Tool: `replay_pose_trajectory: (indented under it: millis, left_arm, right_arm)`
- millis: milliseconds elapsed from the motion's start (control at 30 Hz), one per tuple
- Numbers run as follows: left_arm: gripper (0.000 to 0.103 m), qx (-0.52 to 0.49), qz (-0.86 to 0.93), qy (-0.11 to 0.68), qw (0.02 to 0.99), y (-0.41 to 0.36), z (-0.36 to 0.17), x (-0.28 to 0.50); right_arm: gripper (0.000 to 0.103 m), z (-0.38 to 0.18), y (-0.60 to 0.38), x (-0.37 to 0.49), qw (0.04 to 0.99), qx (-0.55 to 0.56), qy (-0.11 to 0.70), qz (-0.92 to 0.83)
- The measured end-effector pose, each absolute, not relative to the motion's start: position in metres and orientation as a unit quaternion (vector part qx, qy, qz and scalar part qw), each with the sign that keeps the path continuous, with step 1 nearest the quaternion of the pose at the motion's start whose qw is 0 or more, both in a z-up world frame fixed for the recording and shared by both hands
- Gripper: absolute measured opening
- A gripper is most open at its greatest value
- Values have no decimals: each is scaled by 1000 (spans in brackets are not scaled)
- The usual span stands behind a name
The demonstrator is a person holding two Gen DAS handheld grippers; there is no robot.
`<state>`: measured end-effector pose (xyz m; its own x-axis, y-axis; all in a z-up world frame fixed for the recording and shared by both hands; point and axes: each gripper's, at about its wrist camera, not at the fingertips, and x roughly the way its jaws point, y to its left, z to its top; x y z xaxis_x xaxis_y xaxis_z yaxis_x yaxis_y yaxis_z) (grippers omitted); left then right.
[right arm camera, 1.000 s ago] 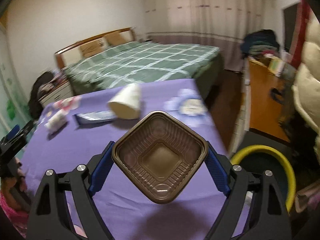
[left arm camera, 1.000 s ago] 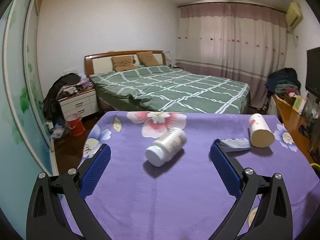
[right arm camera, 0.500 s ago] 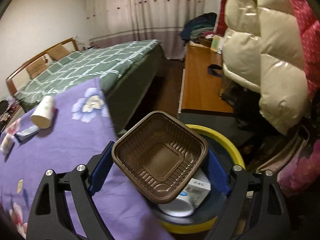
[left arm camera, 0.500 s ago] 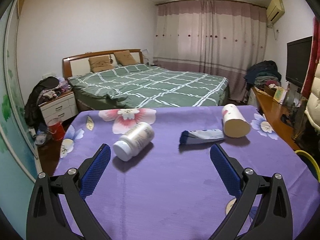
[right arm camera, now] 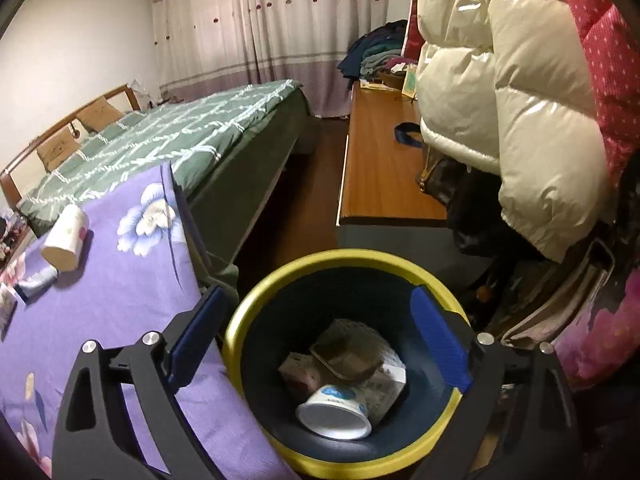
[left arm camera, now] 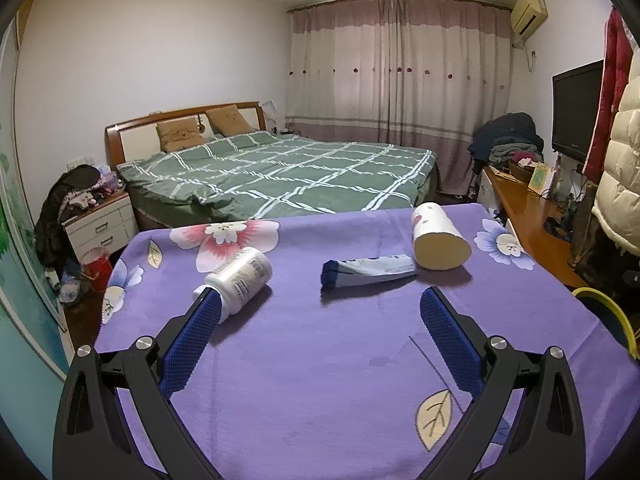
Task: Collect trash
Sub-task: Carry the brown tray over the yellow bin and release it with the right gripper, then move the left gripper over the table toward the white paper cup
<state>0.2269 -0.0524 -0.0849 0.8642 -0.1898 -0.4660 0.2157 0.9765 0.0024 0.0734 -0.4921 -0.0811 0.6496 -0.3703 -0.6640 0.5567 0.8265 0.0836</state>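
My right gripper (right arm camera: 316,310) hangs over a yellow-rimmed dark bin (right arm camera: 248,300), its jaws opening with nothing between them. The brown plastic tray (right arm camera: 346,358) lies inside the bin on top of a white cup (right arm camera: 334,410) and a small box (right arm camera: 296,372). My left gripper (left arm camera: 318,306) stands open above the purple flowered cloth (left arm camera: 320,360). On that cloth lie a white pill bottle (left arm camera: 240,274) by the left fingertip, a blue-and-white tube (left arm camera: 366,270) and a tipped paper cup (left arm camera: 436,238).
A green checked bed (left arm camera: 288,176) stands behind the table. A wooden cabinet (right arm camera: 380,168) runs along the right, with a cream puffer jacket (right arm camera: 500,100) and red garment hanging over it. A bedside table (left arm camera: 100,224) and red bucket (left arm camera: 98,266) sit far left.
The right gripper swung from over the table to above the bin and let go of the brown tray, which now lies in the bin. The left gripper's view shifted rightward across the table.
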Motion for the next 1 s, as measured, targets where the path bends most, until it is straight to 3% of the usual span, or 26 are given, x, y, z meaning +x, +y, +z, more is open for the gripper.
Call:
replay_pose_trajectory:
  millis: [367, 667, 1000]
  left_arm:
    - [98, 37, -157, 283, 945, -111, -71, 249]
    - [98, 78, -185, 302, 932, -190, -67, 297]
    - [98, 68, -158, 400, 900, -245, -84, 405]
  right_arm:
    - [94, -41, -433, 127, 946, 132, 243, -172]
    - [94, -75, -411, 146, 944, 93, 265, -173]
    - [94, -77, -422, 145, 940, 107, 262, -191]
